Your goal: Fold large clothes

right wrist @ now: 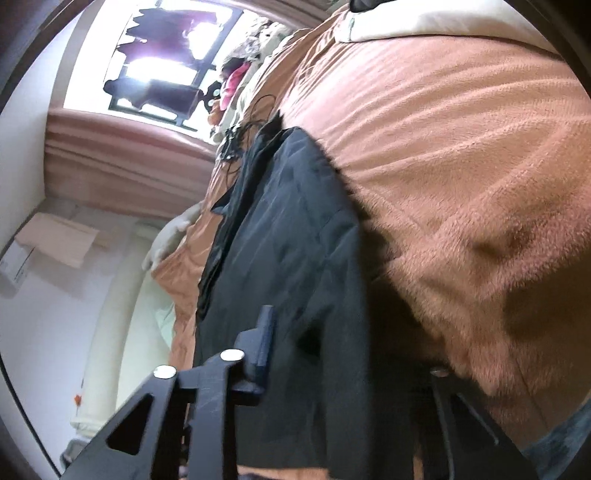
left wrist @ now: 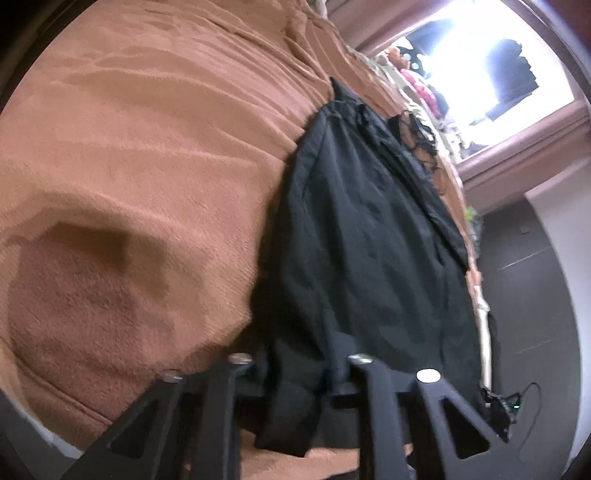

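A large black garment (left wrist: 362, 229) lies stretched lengthwise on a bed covered by a brown fleece blanket (left wrist: 147, 147). Its near hem bunches between the fingers of my left gripper (left wrist: 299, 373), which is shut on the cloth. In the right wrist view the same black garment (right wrist: 288, 229) runs away from the camera along the blanket's (right wrist: 461, 147) edge. My right gripper (right wrist: 347, 369) is shut on the near end of it. The cloth covers most of the right-hand finger, so only the left-hand finger (right wrist: 258, 350) shows fully.
Black cables (right wrist: 243, 125) lie tangled past the garment's far end, beside a heap of clothes (left wrist: 417, 85) under a bright window (left wrist: 480, 62). A white pillow (right wrist: 424, 18) lies further along the bed. The bed's edge drops to a dark floor (left wrist: 524, 295).
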`<state>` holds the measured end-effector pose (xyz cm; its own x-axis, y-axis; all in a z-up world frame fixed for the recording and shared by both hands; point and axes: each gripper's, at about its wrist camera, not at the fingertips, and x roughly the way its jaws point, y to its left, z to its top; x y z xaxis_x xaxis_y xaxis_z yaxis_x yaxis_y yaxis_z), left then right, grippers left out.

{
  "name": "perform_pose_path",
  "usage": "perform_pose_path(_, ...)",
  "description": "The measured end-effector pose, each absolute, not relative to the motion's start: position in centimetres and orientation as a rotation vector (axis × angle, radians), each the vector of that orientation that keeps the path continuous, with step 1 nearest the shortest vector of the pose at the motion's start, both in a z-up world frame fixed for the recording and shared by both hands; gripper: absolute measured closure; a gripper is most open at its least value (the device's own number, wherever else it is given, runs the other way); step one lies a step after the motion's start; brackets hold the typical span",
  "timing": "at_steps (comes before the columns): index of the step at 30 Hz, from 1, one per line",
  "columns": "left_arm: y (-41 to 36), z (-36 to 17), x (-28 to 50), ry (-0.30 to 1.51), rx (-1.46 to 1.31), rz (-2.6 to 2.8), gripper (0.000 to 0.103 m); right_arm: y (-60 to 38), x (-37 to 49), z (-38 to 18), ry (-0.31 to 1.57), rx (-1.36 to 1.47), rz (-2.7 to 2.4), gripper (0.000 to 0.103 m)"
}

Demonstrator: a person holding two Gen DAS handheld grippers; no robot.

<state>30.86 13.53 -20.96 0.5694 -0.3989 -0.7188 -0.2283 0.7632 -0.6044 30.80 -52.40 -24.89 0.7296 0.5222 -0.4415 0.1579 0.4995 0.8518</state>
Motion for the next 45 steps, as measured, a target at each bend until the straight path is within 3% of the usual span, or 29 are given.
perform_pose_path(1,13.6,-20.9,30.8,0.977,-0.719,-0.108,0.092,-52.6,30.9,-25.0,0.746,1.053,0.238,0.095)
perform_pose_path(5,14.2,-19.7,30.0,0.913,-0.714,-0.108,0.098,-53.1,30.2,-24.3,0.685,1.062,0.245,0.098)
perform_pose_path(22,15.9,-7.5,26.6,0.651,-0.725,-0.181,0.100,-51.9,27.1,-12.5,0.532,0.944,0.390,0.099)
perform_pose_path(33,16.5,-2.5,17.0,0.563,-0.681,-0.172,0.100,-49.6,20.4,-7.5,0.483,0.873,0.463,0.099)
perform_pose_path(45,17.6,-0.8,5.9,0.469,-0.689,-0.155,0.100,-48.8,12.2,-6.1,0.469,0.821,0.510,0.099)
